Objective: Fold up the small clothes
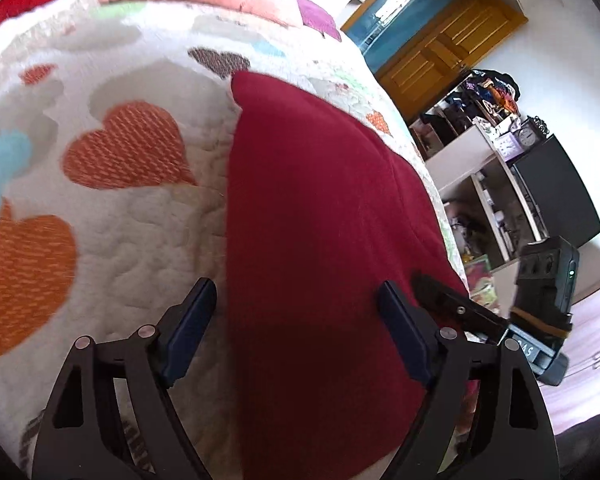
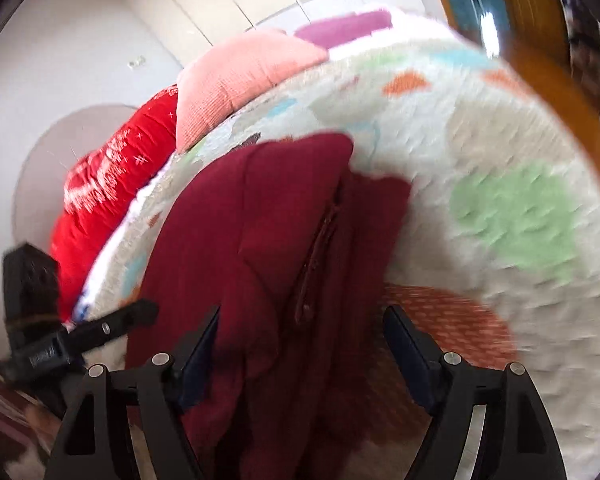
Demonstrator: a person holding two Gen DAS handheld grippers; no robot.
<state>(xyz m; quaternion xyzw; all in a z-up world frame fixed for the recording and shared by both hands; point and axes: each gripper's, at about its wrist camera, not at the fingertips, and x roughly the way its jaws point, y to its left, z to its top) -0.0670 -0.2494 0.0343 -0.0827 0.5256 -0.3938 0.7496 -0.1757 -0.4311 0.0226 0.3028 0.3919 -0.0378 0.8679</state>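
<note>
A dark red garment (image 1: pixel 320 220) lies on the heart-patterned quilt (image 1: pixel 148 232), folded into a long strip. My left gripper (image 1: pixel 296 316) is open, its fingers straddling the garment's near end just above it. In the right wrist view the same garment (image 2: pixel 260 240) shows a fold and a seam down its middle. My right gripper (image 2: pixel 304 340) is open, with the garment's near end between its fingers. The other gripper shows at the edge of each view, the right gripper (image 1: pixel 452 304) and the left gripper (image 2: pixel 112 324).
A pink cushion (image 2: pixel 244 76), a red cushion (image 2: pixel 112 184) and a purple one (image 2: pixel 344 26) lie at the head of the bed. Beyond the bed's edge stand cluttered white shelves (image 1: pixel 480 168), a dark screen (image 1: pixel 556 196) and a wooden door (image 1: pixel 444 48).
</note>
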